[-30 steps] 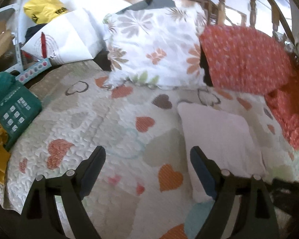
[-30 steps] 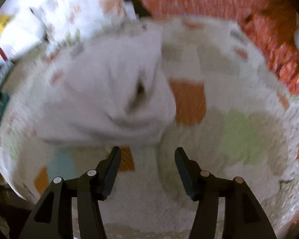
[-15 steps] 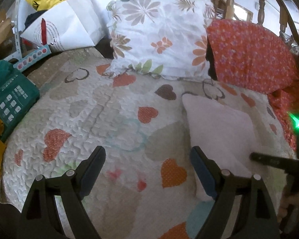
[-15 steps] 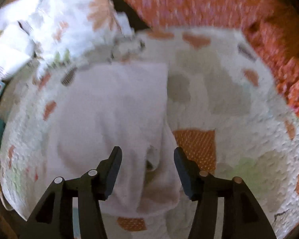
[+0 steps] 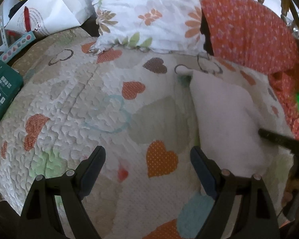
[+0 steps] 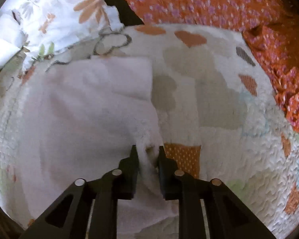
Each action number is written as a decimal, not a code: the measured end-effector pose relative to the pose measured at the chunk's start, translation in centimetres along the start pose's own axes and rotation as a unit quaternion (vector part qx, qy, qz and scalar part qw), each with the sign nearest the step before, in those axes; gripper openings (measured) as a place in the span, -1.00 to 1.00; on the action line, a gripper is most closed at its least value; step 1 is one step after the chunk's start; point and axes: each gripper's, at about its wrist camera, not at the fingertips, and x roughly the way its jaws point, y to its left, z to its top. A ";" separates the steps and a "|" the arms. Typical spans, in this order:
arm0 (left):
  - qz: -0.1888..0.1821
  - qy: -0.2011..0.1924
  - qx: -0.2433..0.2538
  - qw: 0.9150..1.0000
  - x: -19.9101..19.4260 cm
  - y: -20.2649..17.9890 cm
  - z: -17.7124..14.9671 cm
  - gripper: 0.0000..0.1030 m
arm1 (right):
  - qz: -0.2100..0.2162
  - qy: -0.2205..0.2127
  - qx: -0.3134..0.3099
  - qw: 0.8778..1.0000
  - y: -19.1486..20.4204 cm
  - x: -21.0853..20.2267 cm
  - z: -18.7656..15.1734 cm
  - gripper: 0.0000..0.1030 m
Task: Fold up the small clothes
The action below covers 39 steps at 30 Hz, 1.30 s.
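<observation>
- Your bed wears a heart-patterned quilt (image 5: pixel 113 107), floral pillow (image 5: pixel 149 14) behind.
- The white garment (image 6: pixel 85 107) lies flat on it.
- Your right claw (image 6: pixel 147 151) is closing on its bunched near edge, cloth between the jaws.
- Your left claw (image 5: pixel 147 159) gapes wide, empty, garment just beside it.
</observation>
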 end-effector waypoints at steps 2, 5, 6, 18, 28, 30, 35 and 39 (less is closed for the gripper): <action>0.005 -0.002 0.003 1.000 0.1 0.0 -0.1 0.67 | 0.003 -0.011 0.009 1.000 -0.5 -1.1 -0.1 -0.20; 0.013 -0.005 -0.002 1.000 0.1 0.1 0.0 0.67 | 0.004 -0.076 0.024 0.997 -0.8 -3.9 0.2 -0.14; 0.014 -0.006 -0.006 1.000 0.1 0.2 0.1 0.67 | 0.011 -0.101 0.026 0.994 -0.6 -4.9 0.2 -0.13; 0.045 -0.066 0.004 0.997 -1.7 0.2 0.7 0.67 | 0.103 -0.013 -0.086 0.991 10.4 3.3 3.4 -0.24; 0.107 -0.232 -0.035 0.966 -9.0 2.1 1.8 0.99 | 0.040 -0.126 -0.127 0.983 10.8 -3.9 2.6 0.08; 0.098 -0.250 -0.036 0.963 -10.8 2.4 2.0 1.00 | 0.040 -0.140 -0.110 0.983 9.4 -6.1 2.0 0.22; 0.049 -0.261 -0.035 0.963 -13.9 2.2 0.8 1.00 | 0.064 -0.126 -0.052 0.989 5.4 -10.5 -0.4 0.42; 0.022 -0.247 -0.006 0.969 -14.9 -0.3 -0.7 1.00 | 0.047 -0.106 -0.030 0.993 2.5 -11.1 -3.2 0.50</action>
